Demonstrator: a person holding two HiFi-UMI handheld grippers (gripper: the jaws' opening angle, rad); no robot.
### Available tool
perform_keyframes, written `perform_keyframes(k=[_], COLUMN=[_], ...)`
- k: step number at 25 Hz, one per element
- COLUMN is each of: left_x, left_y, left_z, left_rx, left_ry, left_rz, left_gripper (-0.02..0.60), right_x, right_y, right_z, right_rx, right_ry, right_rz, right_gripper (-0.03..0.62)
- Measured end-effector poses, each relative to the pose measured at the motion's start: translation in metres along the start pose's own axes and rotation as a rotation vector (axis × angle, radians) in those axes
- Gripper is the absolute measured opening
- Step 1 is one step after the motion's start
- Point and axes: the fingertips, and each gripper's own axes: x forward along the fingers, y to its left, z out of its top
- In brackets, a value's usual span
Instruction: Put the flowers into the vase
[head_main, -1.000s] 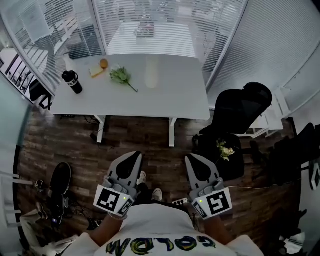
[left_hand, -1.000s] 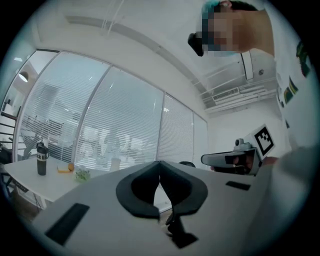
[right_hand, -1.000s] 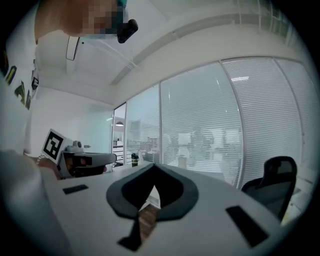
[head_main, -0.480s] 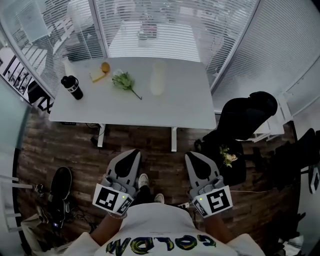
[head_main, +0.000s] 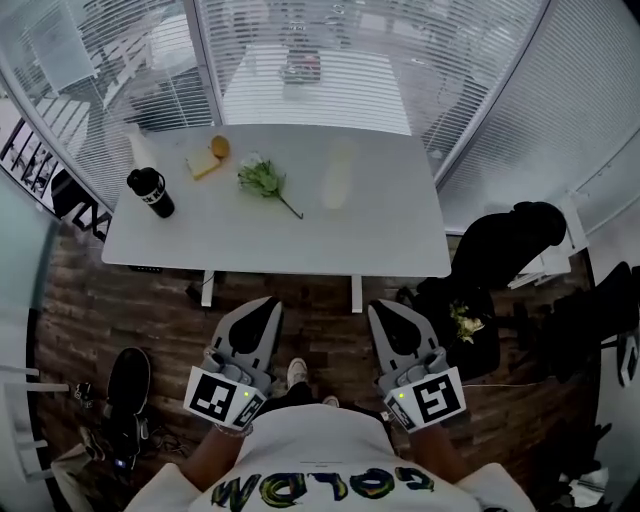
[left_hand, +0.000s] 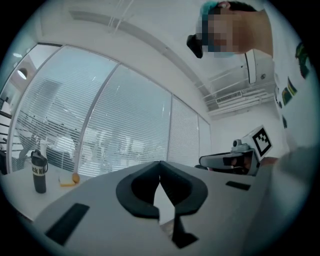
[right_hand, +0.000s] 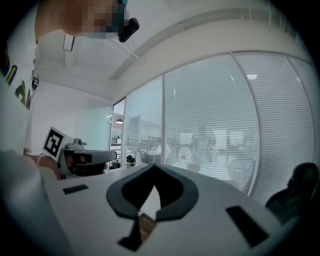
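A bunch of green-stemmed flowers with pale blooms lies on the white table, left of the middle. A pale, tall vase stands just right of it. My left gripper and right gripper are held side by side over the wooden floor, short of the table's near edge, pointing level at it. Both are shut with nothing between the jaws. In the left gripper view the left gripper's tips meet; in the right gripper view the right gripper's tips meet too.
A black bottle, a clear bottle and yellow and orange items sit at the table's left end. A black chair with a second small flower bunch stands to the right. Glass walls with blinds close in the far side.
The table with flowers and vase has come nearer in the head view as the person walks toward it. Both grippers stay shut, side by side.
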Motion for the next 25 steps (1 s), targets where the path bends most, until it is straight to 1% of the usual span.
perform_keyframes(k=[6,12,16,25], left_x=[0.002,0.012,0.026,0.063], left_y=[0.035,0.052,0.063,0.087], left_z=[0.000,-0.001,-0.001,0.000], left_rx=[-0.011,-0.015,-0.018,-0.011], left_ry=[0.010,0.015,0.013,0.010], left_rz=[-0.021,-0.043,-0.051,-0.035], left_gripper=[0.014,0.014,0.014,0.014], right_x=[0.030,0.048,0.062,0.097], right_y=[0.007,0.006,-0.003,-0.034], right_z=[0.004,0.001,-0.001,0.000], right_rx=[-0.014,-0.009,0.002,0.006], right_ry=[0.005,0.022,0.024,0.007], right_rz=[-0.028,-0.049,-0.060,-0.057], right_gripper=[0.009,0.009,0.009,0.009])
